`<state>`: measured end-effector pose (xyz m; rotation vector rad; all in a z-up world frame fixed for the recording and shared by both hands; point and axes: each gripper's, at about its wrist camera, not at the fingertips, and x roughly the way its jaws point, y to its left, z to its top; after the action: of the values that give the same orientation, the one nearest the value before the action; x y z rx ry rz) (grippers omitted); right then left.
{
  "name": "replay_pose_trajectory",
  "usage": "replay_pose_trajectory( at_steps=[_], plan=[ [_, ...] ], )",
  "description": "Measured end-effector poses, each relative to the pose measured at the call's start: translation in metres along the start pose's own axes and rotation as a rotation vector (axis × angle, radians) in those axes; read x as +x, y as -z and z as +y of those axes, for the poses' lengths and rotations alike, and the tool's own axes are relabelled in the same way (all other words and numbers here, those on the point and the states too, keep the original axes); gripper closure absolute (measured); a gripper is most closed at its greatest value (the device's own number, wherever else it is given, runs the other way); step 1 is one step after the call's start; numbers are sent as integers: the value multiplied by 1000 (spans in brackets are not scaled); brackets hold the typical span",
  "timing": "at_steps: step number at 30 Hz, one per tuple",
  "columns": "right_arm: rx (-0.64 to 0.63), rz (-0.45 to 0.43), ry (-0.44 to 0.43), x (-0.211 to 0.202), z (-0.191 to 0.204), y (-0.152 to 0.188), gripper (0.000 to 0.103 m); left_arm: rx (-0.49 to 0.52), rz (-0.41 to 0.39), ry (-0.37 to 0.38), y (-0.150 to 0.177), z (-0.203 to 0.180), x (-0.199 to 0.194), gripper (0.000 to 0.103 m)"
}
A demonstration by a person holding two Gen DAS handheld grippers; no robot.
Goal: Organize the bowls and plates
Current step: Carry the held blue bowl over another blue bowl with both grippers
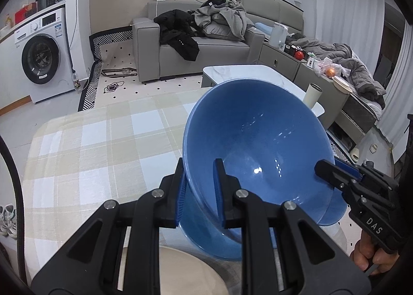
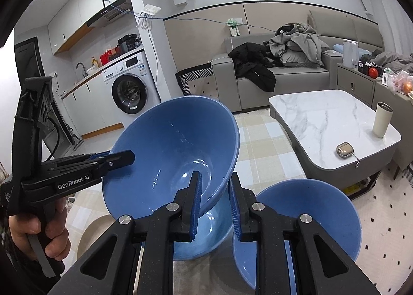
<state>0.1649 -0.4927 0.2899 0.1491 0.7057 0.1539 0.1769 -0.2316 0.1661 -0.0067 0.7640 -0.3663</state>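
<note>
Black linkage arms filled the bottom of both wrist views, and from there it all went outward to one big blue bowl (image 1: 255, 140). Left gripper (image 1: 200, 168) was clamped tight on the bowl's near rim, one blue pad outside the wall and one inside, no gap showing. Right gripper (image 2: 215, 184) had the opposite rim pinched the same way, wall squeezed between its ribbed pads. So two tools, one bowl, held tilted with its mouth turned up toward the cameras and its foot pointing down. From the left view the right gripper came in at the side, a hand (image 1: 374, 256) wrapped round its handle; from the right view the left gripper reached in likewise, fingers (image 2: 55, 228) curled on the grip. Beneath the held bowl sat a second blue bowl (image 2: 211, 240), its rim just under the first one's foot; whether they touched, I couldn't tell. Just beside them stood a third blue bowl (image 2: 307, 217), upright. A pale round plate (image 1: 185, 269) lay below, on the checked cloth (image 1: 103, 140). Further off were the marble coffee table (image 2: 322, 119) with a cream tumbler (image 2: 382, 119), the grey sofa (image 1: 206, 47) heaped with clothes, and the washing machine (image 1: 41, 57).
</note>
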Motion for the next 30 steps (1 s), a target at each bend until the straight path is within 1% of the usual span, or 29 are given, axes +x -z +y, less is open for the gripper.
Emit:
replay_pose_trajectory(
  at_steps=[11,24,30],
  plan=[
    [-14,15,-7,9,2,11,82,4,3,-26,16,10,5,87],
    [44,14,-29,15,-10,31,82,31,34,-53,35,11,25,87],
    [45,17,-19,17,-10,41,81,34,51,-67,44,11,37,87]
  ],
)
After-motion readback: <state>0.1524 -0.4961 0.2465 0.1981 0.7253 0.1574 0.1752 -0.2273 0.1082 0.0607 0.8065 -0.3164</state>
